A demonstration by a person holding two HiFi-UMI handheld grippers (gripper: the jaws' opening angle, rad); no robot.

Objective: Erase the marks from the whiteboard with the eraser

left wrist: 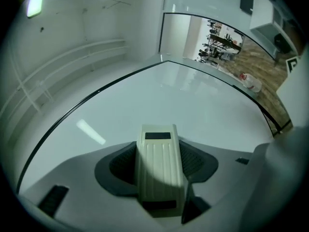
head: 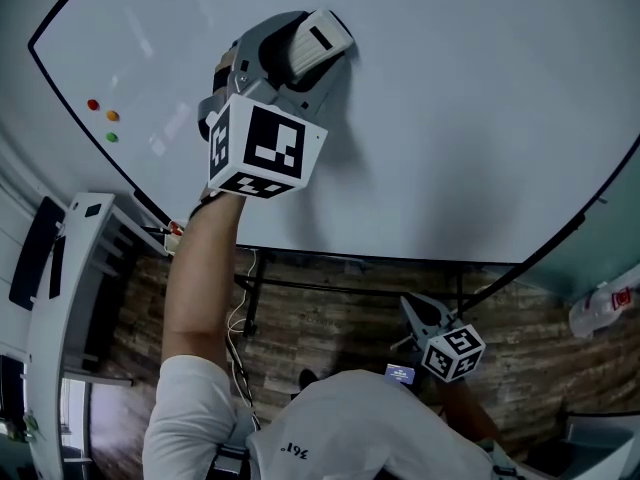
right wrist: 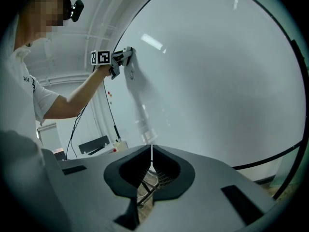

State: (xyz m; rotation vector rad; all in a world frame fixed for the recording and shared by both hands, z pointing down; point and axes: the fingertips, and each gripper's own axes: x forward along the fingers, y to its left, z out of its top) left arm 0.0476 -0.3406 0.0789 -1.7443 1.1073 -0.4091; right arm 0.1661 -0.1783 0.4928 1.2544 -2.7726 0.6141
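cream eraser [left wrist: 160,175] clamped in left tool [left wrist: 161,159], against whiteboard [left wrist: 193,105], right tool [right wrist: 151,152] closed, empty

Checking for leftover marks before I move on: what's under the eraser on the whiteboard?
The eraser, clamped in the left gripper, covers that patch of whiteboard, so any mark beneath is hidden. The board around it shows no marks.

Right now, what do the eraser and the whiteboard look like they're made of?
Eraser: probably moulded plastic, cream and matt, with lengthwise ribs along its back. Its wiping face is hidden against the board.
Whiteboard: a smooth, glossy white surface that reflects streaks of light. Whether it is coated steel or laminate can't be told from its look.
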